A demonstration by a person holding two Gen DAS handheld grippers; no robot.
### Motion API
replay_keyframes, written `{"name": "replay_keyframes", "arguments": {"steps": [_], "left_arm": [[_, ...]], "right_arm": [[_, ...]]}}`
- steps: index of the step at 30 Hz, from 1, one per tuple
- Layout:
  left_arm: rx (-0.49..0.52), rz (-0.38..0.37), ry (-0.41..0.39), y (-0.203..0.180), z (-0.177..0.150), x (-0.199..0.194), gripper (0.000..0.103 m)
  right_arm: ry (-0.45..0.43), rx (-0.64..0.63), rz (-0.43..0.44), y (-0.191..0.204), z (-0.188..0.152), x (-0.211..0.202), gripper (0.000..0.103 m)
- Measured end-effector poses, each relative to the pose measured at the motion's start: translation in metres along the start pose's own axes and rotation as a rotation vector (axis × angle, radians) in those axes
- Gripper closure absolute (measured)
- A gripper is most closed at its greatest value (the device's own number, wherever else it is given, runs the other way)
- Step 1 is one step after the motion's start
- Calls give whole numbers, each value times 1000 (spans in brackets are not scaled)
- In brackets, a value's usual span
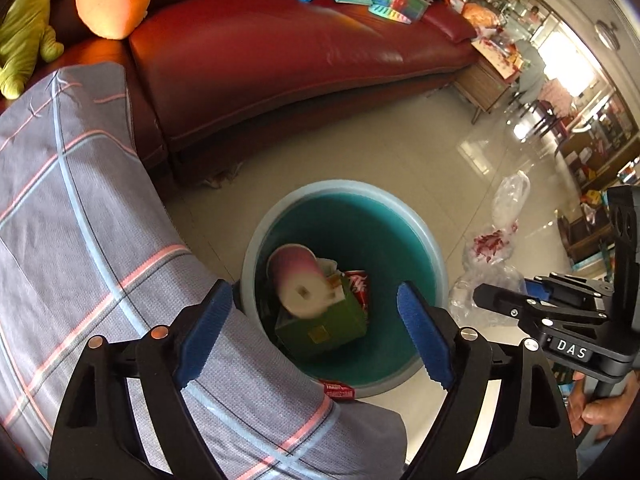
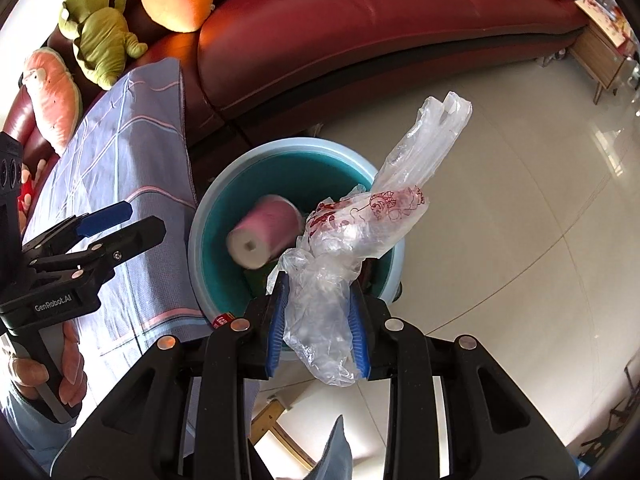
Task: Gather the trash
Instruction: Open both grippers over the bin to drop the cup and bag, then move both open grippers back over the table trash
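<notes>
The left gripper (image 1: 316, 336) hangs over the trash bin (image 1: 436, 248) with its blue fingers (image 1: 424, 336) spread wide and nothing between them. Below them, inside the bin, a pink paper cup (image 1: 298, 284) lies on its side on a green carton (image 1: 324, 328), with a red can (image 1: 358, 282) just beside them. The right gripper (image 2: 320, 320) has its fingers (image 2: 276, 328) clamped on a crumpled clear plastic bag (image 2: 360, 232) with red print, whose loose end sticks up above the bin's rim (image 2: 224, 184). The bin stands on the tiled floor (image 2: 500, 240), touching the edge of a checked grey cloth (image 1: 80, 220), near a red leather sofa (image 1: 280, 60).
</notes>
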State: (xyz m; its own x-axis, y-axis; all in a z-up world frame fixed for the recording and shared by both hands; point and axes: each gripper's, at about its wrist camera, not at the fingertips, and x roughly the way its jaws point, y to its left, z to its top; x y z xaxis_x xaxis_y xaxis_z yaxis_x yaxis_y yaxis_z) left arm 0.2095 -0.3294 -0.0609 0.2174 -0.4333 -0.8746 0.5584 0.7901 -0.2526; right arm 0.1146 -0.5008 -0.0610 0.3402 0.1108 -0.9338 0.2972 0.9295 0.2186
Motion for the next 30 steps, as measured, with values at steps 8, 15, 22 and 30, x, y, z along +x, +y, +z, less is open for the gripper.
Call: {"name": "replay_keyframes", "arguments": {"steps": [8, 15, 22, 30], "left_arm": [[-14, -12, 4, 7, -8, -8, 12], [-22, -8, -1, 9, -16, -16, 11], [-41, -4, -4, 19, -25, -25, 10], [-62, 8, -18, 36, -39, -45, 10]], "right_arm": [[38, -28, 14, 8, 0, 10, 33], [38, 1, 19, 5, -1, 9, 29], [41, 9, 6, 9, -5, 4, 25], [37, -14, -4, 25, -10, -1, 21]]}}
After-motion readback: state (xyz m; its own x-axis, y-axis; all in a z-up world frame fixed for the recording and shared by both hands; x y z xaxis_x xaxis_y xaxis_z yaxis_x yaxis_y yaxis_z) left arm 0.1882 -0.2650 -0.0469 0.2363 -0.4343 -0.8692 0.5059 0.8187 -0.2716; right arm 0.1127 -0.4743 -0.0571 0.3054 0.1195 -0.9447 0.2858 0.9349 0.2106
